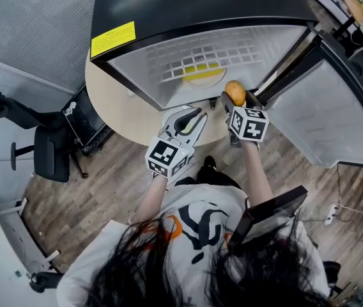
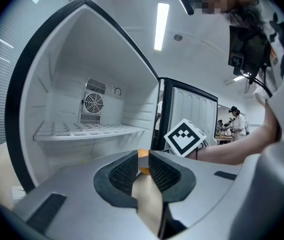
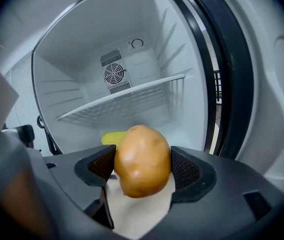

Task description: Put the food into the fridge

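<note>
Looking down in the head view: a small black fridge stands on a round pale table, its door swung open to the right. The right gripper sits at the near edge of the fridge opening, clamped on a potato. The left gripper is just to its left, over the table edge and outside the fridge. A white wire shelf spans the inside. Below it, on the fridge floor, lies a yellow piece of food. A yellow label is on the fridge's near left top edge. A black office chair stands on the wood floor at far left.

Left gripper view: left gripper jaws stand a narrow gap apart, with nothing between the pads. A sliver of the potato shows beyond the gap. The right gripper's marker cube is just to the right. The fridge interior is at left, shelf bare, fan grille on the back wall.

Right gripper view: right gripper pads press both sides of the potato, which stands roughly upright between them. It is held in front of the opening, below shelf level. The yellow food, ridged like a corn cob, lies on the fridge floor just behind and left of the potato. The fan grille is at the back. The dark door seal runs down the right.
</note>
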